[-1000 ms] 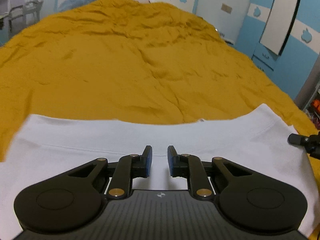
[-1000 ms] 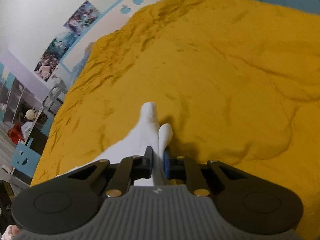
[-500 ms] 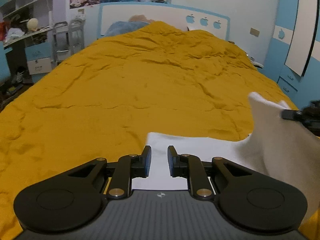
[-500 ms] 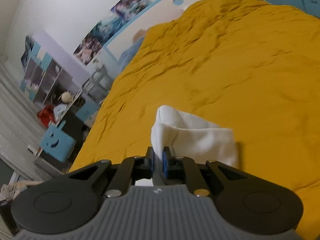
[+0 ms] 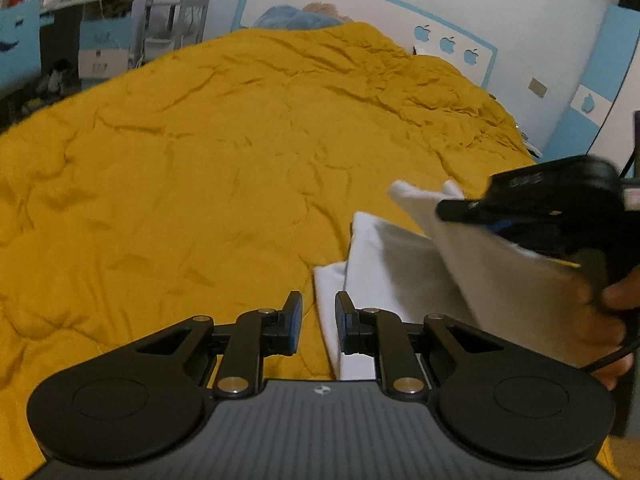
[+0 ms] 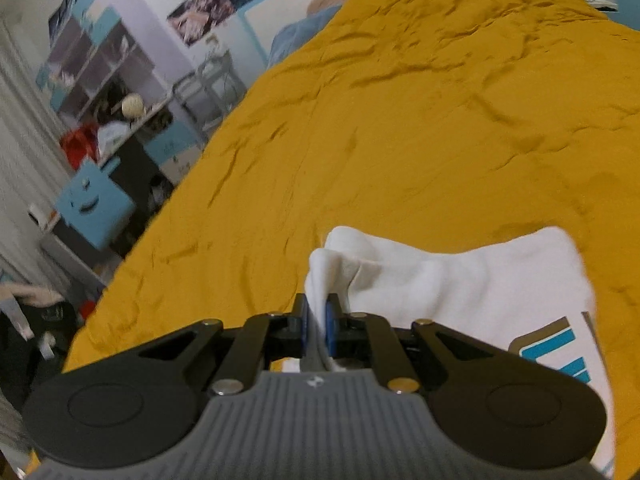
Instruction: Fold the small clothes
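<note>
Right gripper (image 6: 317, 326): jaws nearly together, pinching a bunched edge of the white garment (image 6: 460, 284). The cloth rose in a small peak just ahead of the blue pads (image 6: 330, 330) and spread away to that claw's right, draping down toward the yellow bedspread (image 6: 420, 128). A blue and tan printed mark (image 6: 556, 350) showed on the cloth at the claw's right, near its body. Judgement: the edge was gripped high and carried across so that one layer could be laid over the other, i.e. a fold in progress.

Left gripper (image 5: 317, 322): jaws narrowly parted with nothing between them. The near edge of the garment (image 5: 332, 320) lay on the bedspread just under and ahead of its right finger (image 5: 346, 322); bare yellow cover showed in the gap and under the left finger. Judgement: this claw was parked low beside the lower layer, likely ready to pin or guide it; contact with the cloth could not be confirmed.

Ahead and to the right of the left claw, the lifted flap slanted upward to the right gripper (image 5: 472, 212), held in a hand (image 5: 616, 320) at the frame edge. Beyond both claws the wrinkled bedspread ran to a white headboard (image 5: 360, 16).
</note>
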